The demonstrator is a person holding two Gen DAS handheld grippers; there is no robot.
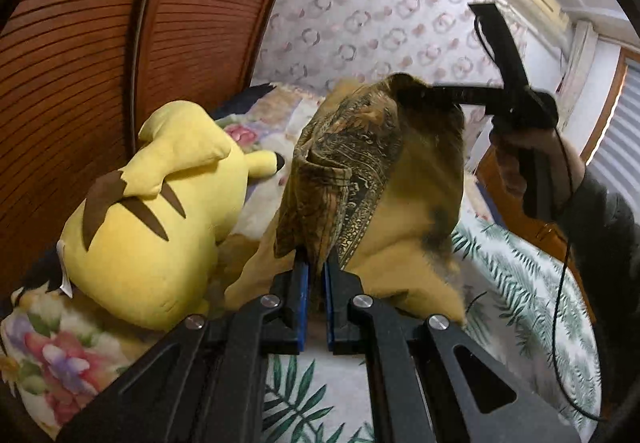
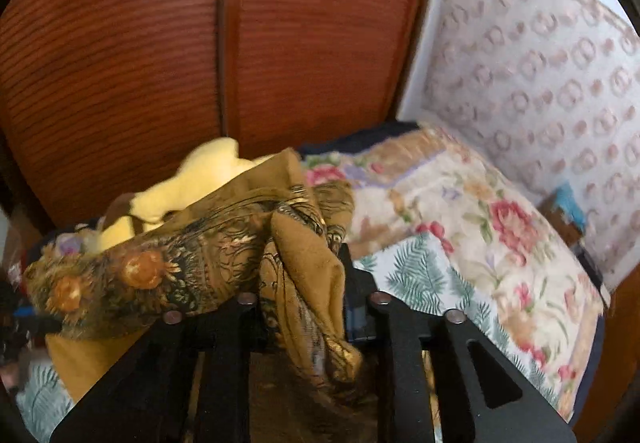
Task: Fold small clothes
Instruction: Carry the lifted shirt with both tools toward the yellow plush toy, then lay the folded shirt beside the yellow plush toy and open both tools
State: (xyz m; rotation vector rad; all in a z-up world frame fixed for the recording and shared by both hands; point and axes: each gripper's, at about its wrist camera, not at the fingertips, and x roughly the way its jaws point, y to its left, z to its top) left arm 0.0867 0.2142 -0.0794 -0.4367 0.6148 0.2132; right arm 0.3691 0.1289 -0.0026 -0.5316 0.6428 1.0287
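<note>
the small mustard-brown patterned garment [image 1: 352,163] was held up off the bed [image 1: 520,275], stretched between the two grippers, with one loose yellow-brown part sagging onto the leaf-print cover near the bed's middle. the step in hand looked like lifting and spreading the cloth before a fold; the next move would likely call for laying it flat on a bare part of the bed, away from the yellow plush toy [image 1: 152,227] beside the wardrobe doors [image 1: 100,43].

the left gripper [image 1: 316,271] pointed down and forward, its jaws closed tight on a bunched edge of the garment. the right gripper [image 2: 304,283], held in a hand [image 1: 528,159] higher up, tilted downward; cloth lay bunched between its partly parted jaws, but whether the pads still pressed on it i could not tell.
</note>
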